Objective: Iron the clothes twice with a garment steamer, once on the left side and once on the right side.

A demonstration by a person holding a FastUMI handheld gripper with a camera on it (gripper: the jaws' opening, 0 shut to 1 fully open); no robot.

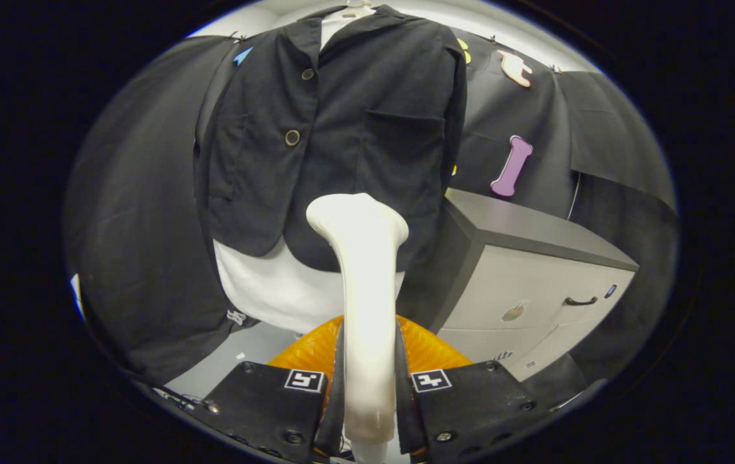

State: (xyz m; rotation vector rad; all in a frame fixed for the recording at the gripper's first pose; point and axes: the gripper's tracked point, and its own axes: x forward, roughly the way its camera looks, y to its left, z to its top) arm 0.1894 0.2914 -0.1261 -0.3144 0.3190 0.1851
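Observation:
A black jacket [342, 129] hangs on a hanger over a white shirt [277, 290], straight ahead of my fingers. My gripper [368, 380] is shut on the white garment steamer [364, 270], both fingers pressing its handle. The steamer's head rises beyond the fingers and stands before the jacket's lower hem, near the middle and slightly right of the button line. Whether the head touches the cloth I cannot tell. An orange ribbed part [432, 348] shows behind the handle, just above the fingers.
A cabinet [535, 283] with a dark top and pale drawers stands right of the jacket, close to its right side. Black cloth walls hang behind and to the left. Pale floor [238, 354] shows below the shirt.

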